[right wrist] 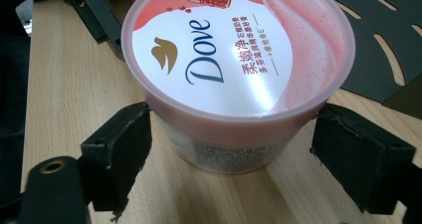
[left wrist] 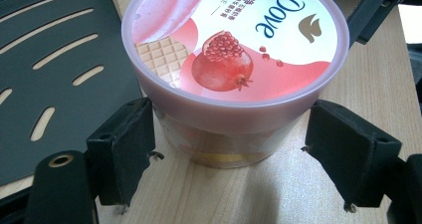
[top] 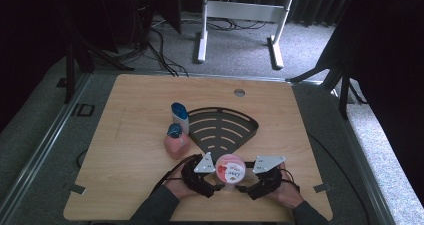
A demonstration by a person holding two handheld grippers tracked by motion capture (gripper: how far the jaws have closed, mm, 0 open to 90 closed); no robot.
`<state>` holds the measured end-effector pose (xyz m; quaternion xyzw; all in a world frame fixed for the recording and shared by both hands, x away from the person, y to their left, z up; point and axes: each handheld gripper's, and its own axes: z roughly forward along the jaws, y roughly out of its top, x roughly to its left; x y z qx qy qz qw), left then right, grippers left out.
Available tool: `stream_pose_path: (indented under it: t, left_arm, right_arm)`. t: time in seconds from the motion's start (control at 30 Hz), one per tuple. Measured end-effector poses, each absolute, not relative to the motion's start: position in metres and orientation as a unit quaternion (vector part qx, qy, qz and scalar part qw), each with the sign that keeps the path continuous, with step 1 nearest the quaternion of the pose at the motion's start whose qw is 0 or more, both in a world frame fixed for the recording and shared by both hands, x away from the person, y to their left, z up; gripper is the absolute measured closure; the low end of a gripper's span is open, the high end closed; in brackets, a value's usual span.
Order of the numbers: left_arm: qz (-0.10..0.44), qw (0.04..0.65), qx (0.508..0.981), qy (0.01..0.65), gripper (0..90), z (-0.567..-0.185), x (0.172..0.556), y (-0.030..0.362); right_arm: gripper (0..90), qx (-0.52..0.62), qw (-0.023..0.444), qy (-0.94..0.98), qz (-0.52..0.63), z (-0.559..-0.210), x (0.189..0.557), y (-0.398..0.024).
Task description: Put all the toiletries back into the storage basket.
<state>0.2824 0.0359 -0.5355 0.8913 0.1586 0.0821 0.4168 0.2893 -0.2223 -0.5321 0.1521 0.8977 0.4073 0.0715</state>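
While the light wooden rectangular table (top: 130,150) carries everything, its largest load is a black fan-shaped slotted tray (top: 222,127) lying flat near the middle, with its point toward the person. Just left of that tray stand a white bottle with a blue cap (top: 179,116) and, nearer the person, a squat pink bottle with a blue pump top (top: 175,141), both upright and close to each other. In front of the tray's point, near the table's front edge, stands a round pink plastic tub with a printed Dove lid showing a pomegranate (top: 230,168); it sits upright on its base, so its axis runs straight up and the lid faces the ceiling, the tub being wider than it is tall. The left gripper (top: 216,185) comes at the tub from the person's left and the right gripper (top: 242,187) from the person's right, so the tub sits between the two. In the left gripper view the tub (left wrist: 234,69) stands between that gripper's black jaws, which are spread wide; the left pad looks to lie at or just beside the wall, the right pad stands clear of it. In the right gripper view the tub (right wrist: 238,69) likewise stands between widely spread jaws, with both pads near the rim and the right one apart from the wall.
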Motion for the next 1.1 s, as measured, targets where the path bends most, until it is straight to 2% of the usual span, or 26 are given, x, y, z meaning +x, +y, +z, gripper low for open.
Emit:
stream_pose_path:
  t: [1.1]
  left_arm:
    - [0.099, 0.402, 0.897, 0.154, 20.4, -0.523, 0.289, 0.028]
  right_arm:
    - [15.2, 0.145, 0.075, 0.903, 0.396, -0.523, 0.299, -0.225]
